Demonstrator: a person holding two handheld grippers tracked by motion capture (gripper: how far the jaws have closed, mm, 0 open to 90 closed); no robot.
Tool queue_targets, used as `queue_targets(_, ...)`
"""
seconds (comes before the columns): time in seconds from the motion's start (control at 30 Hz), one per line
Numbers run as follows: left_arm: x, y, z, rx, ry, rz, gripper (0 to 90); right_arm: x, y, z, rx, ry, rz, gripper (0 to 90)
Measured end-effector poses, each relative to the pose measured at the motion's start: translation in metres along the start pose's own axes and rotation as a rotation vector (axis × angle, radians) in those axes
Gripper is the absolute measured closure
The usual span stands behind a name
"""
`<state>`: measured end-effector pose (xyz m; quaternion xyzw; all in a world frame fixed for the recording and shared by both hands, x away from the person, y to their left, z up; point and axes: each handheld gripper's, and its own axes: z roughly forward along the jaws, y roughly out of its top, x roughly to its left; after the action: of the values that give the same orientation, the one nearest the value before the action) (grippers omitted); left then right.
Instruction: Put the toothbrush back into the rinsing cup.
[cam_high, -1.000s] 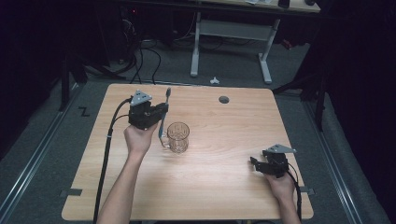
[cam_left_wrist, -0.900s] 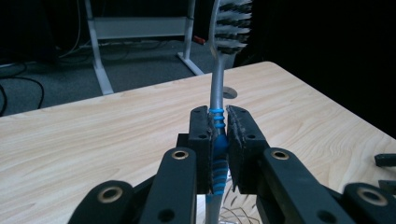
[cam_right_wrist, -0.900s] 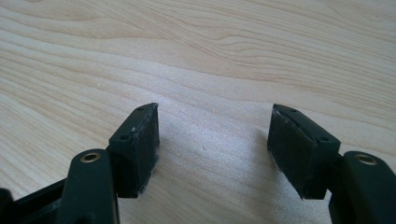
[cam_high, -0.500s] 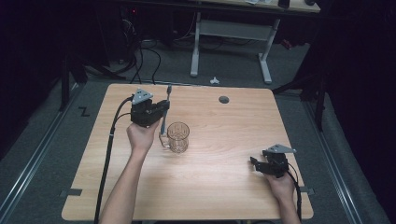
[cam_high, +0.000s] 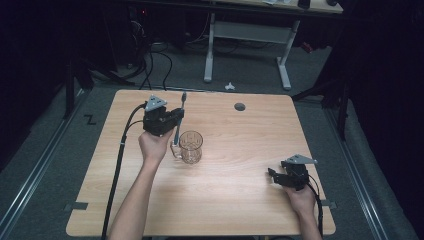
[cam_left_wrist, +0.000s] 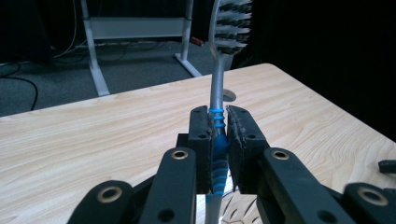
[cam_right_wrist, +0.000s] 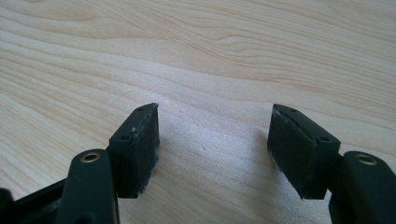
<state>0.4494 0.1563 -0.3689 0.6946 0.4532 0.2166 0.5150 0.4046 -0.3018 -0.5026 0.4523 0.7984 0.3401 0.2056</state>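
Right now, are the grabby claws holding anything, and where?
The left gripper grips a toothbrush by its blue-ribbed handle, bristles up. The right gripper holds nothing.

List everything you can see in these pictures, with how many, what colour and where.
toothbrush: one, grey with blue grip ribs, clamped upright in the left gripper, bristles up
glass mug: one, clear, on the table just right of the left gripper
table: one, light wood, with a round dark hole near its far edge
desk frame: one, white-grey, on the floor beyond the table
left gripper: one, black, shut on the toothbrush, over the table's left half
right gripper: one, black, open, low over the table's near right corner
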Motion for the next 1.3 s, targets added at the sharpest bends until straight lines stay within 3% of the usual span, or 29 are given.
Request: queue_targets(1.3,-0.0011,-0.0041,-0.0084,0.080,0.025,0.047,80.4,0.0000,0.0000,0.0000,0.000,0.001,0.001,34.6)
